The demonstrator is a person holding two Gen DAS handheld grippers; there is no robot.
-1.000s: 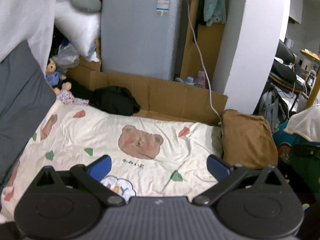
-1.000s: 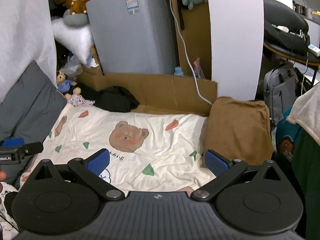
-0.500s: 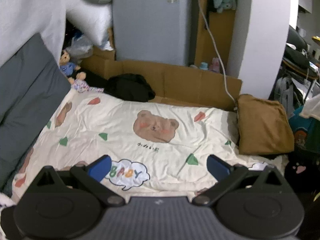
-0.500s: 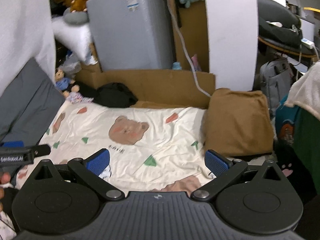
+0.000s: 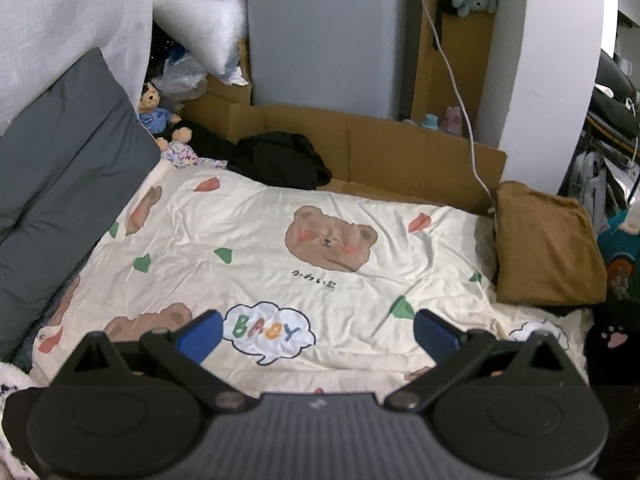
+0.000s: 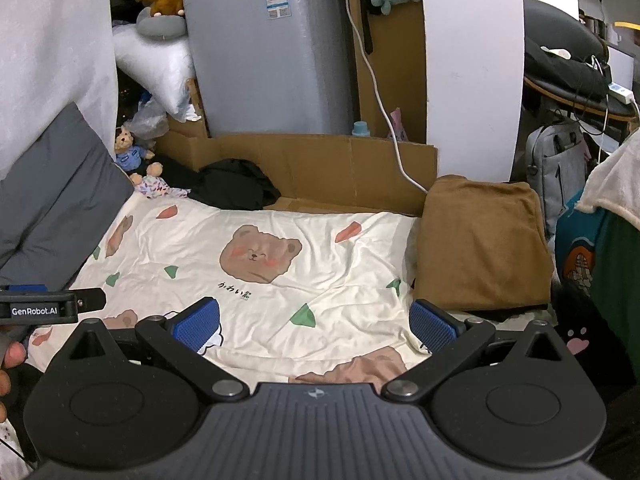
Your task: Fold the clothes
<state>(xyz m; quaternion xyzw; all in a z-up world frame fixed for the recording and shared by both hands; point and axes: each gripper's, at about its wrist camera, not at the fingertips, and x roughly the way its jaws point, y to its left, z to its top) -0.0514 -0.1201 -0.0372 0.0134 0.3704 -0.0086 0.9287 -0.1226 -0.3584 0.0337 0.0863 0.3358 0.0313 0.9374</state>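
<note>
- While nothing is held between its blue pads, the left gripper [image 5: 318, 334] is seen spread wide above the near edge of the cream bear-print bedsheet [image 5: 256, 240].
- The right gripper [image 6: 314, 322] is likewise kept wide apart and empty, poised over the same sheet [image 6: 280, 280] nearer its right side.
- A folded brown garment [image 5: 548, 248] is laid at the right edge of the sheet, and is shown in the right wrist view [image 6: 480, 244] just beyond that gripper's right pad.
- A crumpled black garment [image 5: 280, 160] is found at the far edge of the sheet, against a low brown cardboard wall [image 5: 400, 156].
- A grey cushion [image 5: 60, 168] is propped along the left side.
- A small teddy bear in a blue top [image 5: 154, 110] is set at the far left corner, beside the black garment.
- A tall grey appliance [image 5: 324, 36] is placed behind the cardboard, with a white cable [image 5: 460, 100] hung down to its right.
- Part of the left gripper, labelled GenRobot.AI [image 6: 40, 310], is caught at the left margin of the right wrist view.
</note>
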